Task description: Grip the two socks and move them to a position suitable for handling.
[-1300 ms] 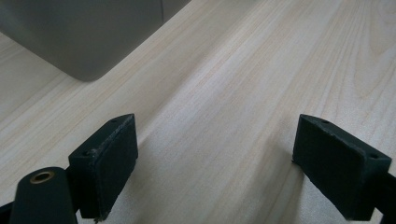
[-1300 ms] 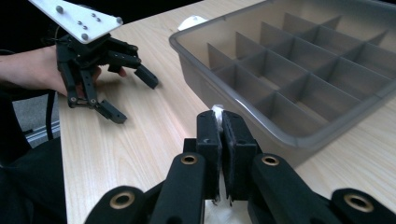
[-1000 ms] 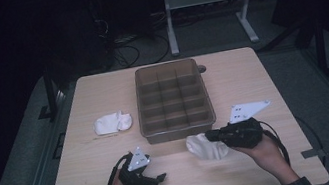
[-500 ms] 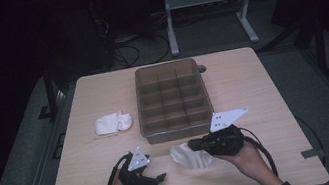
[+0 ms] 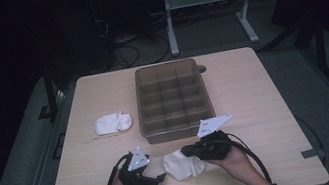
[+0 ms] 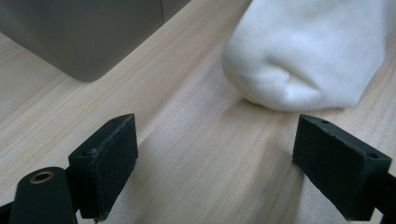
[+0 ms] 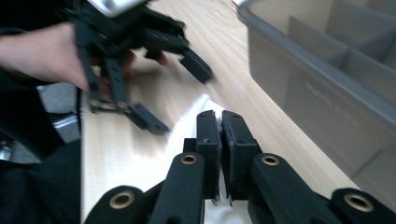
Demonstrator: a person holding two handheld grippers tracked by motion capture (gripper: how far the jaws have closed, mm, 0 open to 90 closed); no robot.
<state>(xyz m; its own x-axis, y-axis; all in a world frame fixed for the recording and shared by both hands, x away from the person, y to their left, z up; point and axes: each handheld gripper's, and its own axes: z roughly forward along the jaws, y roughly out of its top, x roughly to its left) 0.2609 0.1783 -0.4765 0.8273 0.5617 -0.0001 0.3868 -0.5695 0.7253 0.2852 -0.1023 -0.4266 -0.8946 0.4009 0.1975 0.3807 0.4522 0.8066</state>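
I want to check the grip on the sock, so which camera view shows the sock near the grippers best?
The high view: the whole white sock lies on the table, pinched by the right gripper. The left gripper view shows its rounded end close up, between open jaws. The right gripper view shows white fabric beyond shut jaws.

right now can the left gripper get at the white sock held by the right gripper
Probably yes: the left gripper has its jaws open, with bare wooden table between them and the white sock just ahead, which the right gripper pinches at one edge.
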